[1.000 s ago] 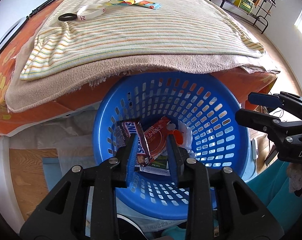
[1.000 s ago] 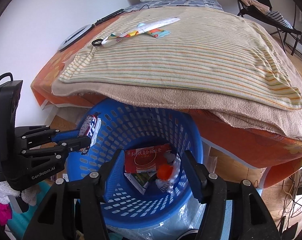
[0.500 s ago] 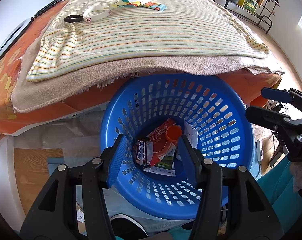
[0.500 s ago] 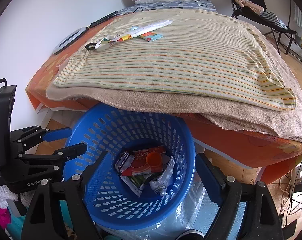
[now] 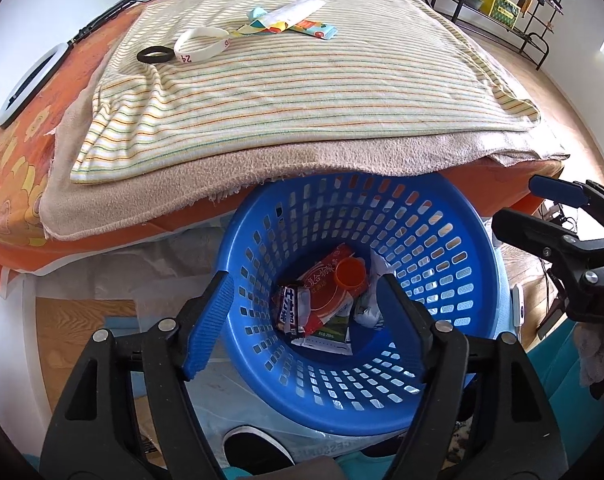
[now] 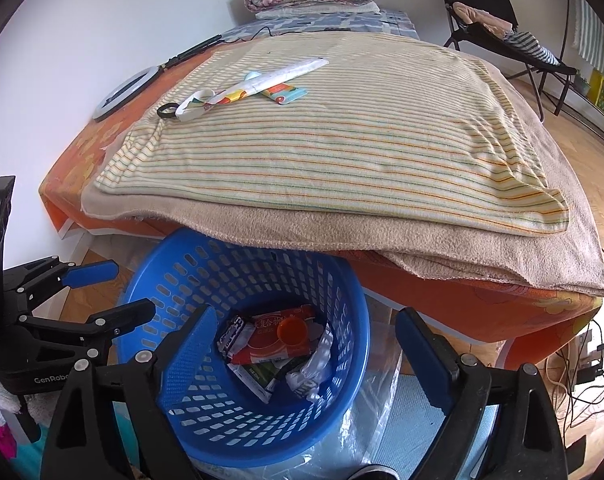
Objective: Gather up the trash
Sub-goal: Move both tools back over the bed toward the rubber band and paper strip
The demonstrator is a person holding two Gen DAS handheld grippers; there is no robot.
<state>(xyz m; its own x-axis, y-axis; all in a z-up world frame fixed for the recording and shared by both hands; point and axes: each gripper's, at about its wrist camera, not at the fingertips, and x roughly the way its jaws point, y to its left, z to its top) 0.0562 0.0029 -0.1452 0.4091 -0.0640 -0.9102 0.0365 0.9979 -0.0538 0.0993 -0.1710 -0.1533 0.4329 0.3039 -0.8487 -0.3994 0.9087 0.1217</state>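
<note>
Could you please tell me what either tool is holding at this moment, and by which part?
Nothing: the left tool and right tool are open and empty above the blue basket.

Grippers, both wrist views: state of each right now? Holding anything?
Left gripper: open, fingers just spread, holding nothing; wrappers lie below in the blue basket.
Right gripper: open, fingers just spread, holding nothing.

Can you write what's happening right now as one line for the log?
left gripper: open, empty, jaws just opening | right gripper: open, empty | blue basket: holds wrappers
</note>
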